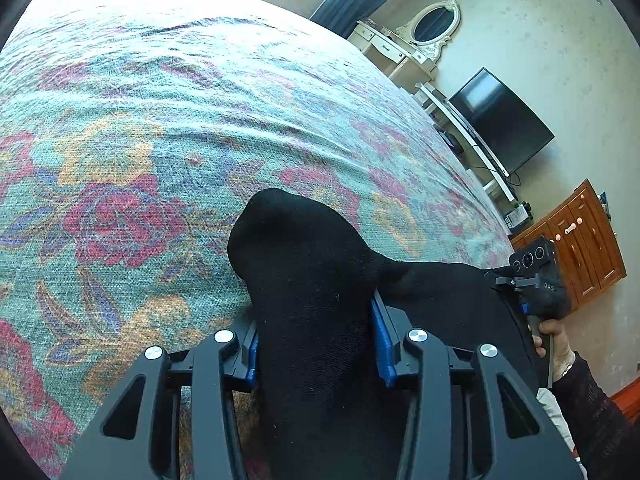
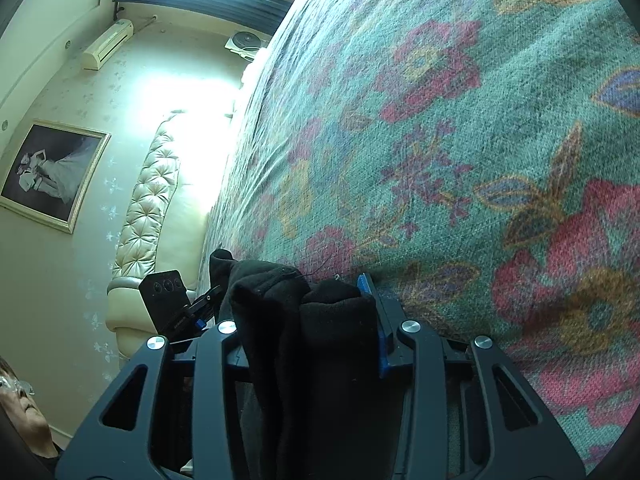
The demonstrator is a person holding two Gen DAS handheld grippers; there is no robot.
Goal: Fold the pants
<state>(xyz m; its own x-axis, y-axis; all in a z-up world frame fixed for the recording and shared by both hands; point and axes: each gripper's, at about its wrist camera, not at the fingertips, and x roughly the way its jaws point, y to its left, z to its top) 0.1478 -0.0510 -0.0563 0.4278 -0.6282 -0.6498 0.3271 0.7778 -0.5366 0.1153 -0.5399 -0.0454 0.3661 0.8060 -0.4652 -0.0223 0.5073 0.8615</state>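
Left claw [image 1: 314, 344] and right claw [image 2: 310, 328] each clenched on black pants [image 1: 304, 248], "DAS" lettering on right claw's housing.

Black tongs [image 1: 314, 344] with blue pads, silver screws; dark sleeve [image 1: 592, 412].

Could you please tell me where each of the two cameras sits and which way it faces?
Left wrist: on the left tool, looking along its fingers over the floral bedspread toward a television; black pants fill its grip; the person's right hand shows.
Right wrist: on the right tool, rolled sideways, facing the tufted headboard; the left tool shows beside it.
Shared: pants, bedspread, the opposite tool.
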